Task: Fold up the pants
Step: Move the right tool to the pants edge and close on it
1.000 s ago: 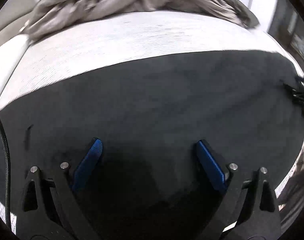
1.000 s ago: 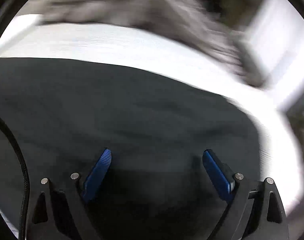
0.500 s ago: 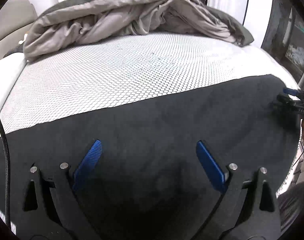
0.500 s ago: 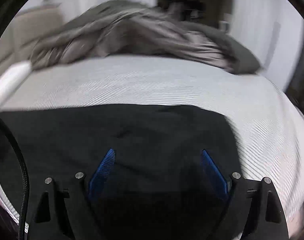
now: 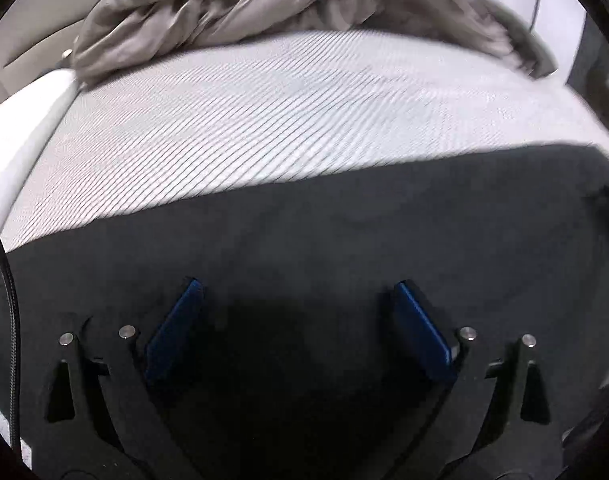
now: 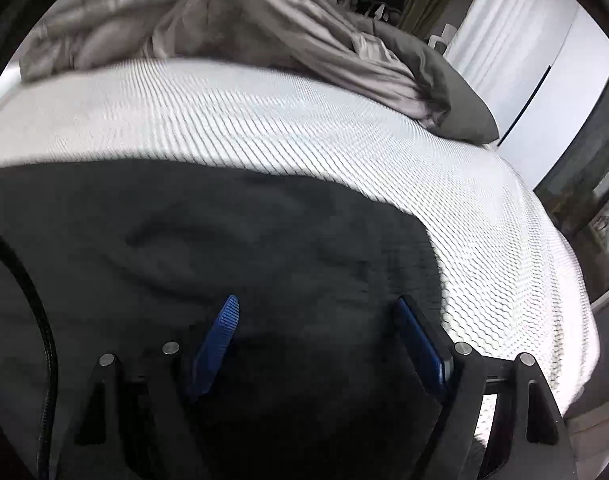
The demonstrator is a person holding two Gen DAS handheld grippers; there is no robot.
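The flat black fabric pants point(image 5: 344, 240) lie along the near edge of the white mesh-covered mattress point(image 5: 264, 120), long axis running side to side. The left gripper point(image 5: 300, 308) hangs wide open above them; the right gripper point(image 6: 316, 324) (jaws just narrowing, nothing between) sits nearer the right-hand end.

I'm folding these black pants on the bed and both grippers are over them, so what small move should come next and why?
Probably lower the right gripper onto the pants' right edge. Its jaws have just been closing but nothing is between them, and the edge lies beside its right finger. The left gripper is open over the middle.
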